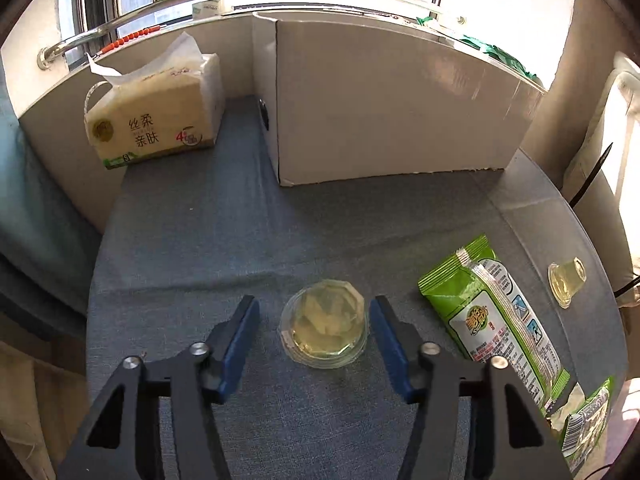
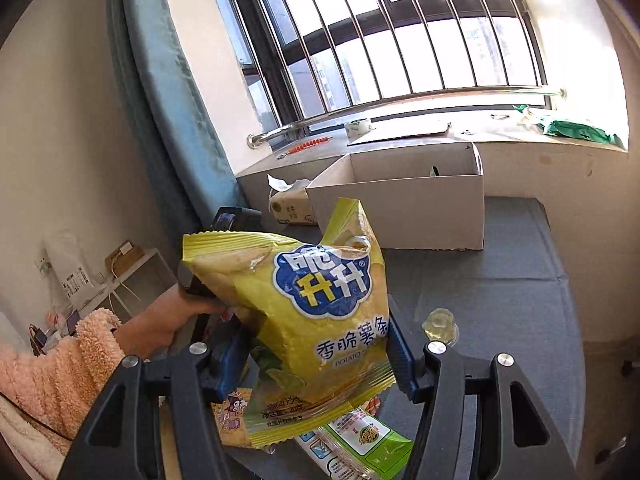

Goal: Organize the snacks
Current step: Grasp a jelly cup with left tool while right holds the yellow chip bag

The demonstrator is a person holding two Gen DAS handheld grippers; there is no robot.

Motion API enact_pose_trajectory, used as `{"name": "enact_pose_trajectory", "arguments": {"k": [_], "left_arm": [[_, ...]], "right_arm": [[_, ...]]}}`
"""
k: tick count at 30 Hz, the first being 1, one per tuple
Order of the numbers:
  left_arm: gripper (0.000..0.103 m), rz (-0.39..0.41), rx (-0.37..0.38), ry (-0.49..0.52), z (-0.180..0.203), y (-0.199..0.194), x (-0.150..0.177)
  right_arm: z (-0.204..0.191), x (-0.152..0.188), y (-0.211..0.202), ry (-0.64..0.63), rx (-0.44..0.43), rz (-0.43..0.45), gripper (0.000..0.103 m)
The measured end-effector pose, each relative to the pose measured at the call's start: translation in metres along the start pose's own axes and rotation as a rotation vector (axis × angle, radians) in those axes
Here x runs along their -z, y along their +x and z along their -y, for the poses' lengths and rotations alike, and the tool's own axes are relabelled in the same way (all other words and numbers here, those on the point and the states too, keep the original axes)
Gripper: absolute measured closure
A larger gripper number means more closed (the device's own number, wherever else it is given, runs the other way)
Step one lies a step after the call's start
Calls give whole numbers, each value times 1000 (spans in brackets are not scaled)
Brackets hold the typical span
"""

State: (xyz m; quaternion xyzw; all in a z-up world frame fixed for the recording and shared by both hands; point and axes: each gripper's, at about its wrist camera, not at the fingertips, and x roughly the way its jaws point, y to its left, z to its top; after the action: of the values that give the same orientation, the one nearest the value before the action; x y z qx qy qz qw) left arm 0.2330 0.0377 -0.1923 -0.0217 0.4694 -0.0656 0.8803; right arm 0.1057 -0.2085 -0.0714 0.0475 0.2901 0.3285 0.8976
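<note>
My left gripper (image 1: 312, 312) is open, low over the blue-grey cloth, with a clear jelly cup (image 1: 324, 324) lying between its blue fingers, untouched. A green snack packet (image 1: 496, 320) lies to the right, and a second small jelly cup (image 1: 566, 282) lies further right. My right gripper (image 2: 316, 340) is shut on a yellow potato-stick bag (image 2: 316, 312) and holds it in the air, in front of the open white cardboard box (image 2: 412, 208). The box also shows in the left wrist view (image 1: 396, 100). A jelly cup (image 2: 440, 326) sits on the cloth behind the right finger.
A tissue pack (image 1: 156, 116) stands left of the box by the window ledge. More packets lie under the held bag: a green one (image 2: 360, 440) and an orange one (image 2: 230, 416). The person's left hand (image 2: 168, 324) in a pink sleeve holds the other gripper. Another green packet (image 1: 588, 416) lies at the table's right edge.
</note>
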Motion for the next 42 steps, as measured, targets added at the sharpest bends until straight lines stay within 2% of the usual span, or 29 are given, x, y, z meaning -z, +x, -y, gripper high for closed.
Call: {"name": "enact_pose_trajectory", "arguments": {"k": [1, 2, 8, 9, 10, 12, 14, 16, 17, 19, 20, 22, 24, 28, 32, 35, 40, 42], "left_arm": [[60, 5, 19, -21, -3, -2, 0], [68, 24, 41, -35, -4, -6, 1], [70, 109, 36, 52, 12, -38, 9], [93, 126, 35, 66, 15, -45, 11], [101, 135, 37, 80, 18, -50, 11], [103, 163, 52, 81, 21, -60, 11], [103, 143, 81, 83, 22, -62, 10], [103, 108, 68, 88, 23, -58, 11], [102, 93, 52, 93, 24, -57, 13], [78, 93, 25, 83, 24, -57, 17], [40, 90, 34, 73, 24, -58, 20], [3, 128, 75, 80, 28, -65, 26], [2, 144, 108, 134, 38, -71, 33], [2, 86, 114, 212, 55, -63, 43], [2, 21, 147, 207, 60, -52, 50], [5, 10, 164, 229, 62, -51, 57], [21, -9, 177, 260, 66, -44, 61], [32, -7, 183, 254, 66, -42, 60]], "right_arm": [[0, 3, -1, 4, -6, -2, 38], [0, 4, -1, 10, -11, -5, 38], [7, 10, 10, 36, -20, -30, 38], [7, 9, 12, 42, -20, -36, 38], [8, 9, 14, 45, -22, -42, 38], [6, 9, 18, 41, -10, -46, 38], [5, 8, 20, 36, -25, -49, 38], [2, 8, 23, 24, -9, -60, 38], [0, 8, 23, 17, -8, -63, 38], [-1, 9, 23, 16, -14, -63, 38], [-2, 10, 23, 15, -17, -66, 38], [-2, 11, 22, 12, -12, -71, 38], [-2, 13, 20, 11, -9, -76, 38], [0, 17, 18, 26, -8, -79, 38], [-1, 20, 18, 21, -7, -86, 38], [-2, 22, 19, 18, -9, -95, 38], [0, 25, 23, 38, -22, -105, 38], [0, 25, 24, 38, -26, -108, 38]]}}
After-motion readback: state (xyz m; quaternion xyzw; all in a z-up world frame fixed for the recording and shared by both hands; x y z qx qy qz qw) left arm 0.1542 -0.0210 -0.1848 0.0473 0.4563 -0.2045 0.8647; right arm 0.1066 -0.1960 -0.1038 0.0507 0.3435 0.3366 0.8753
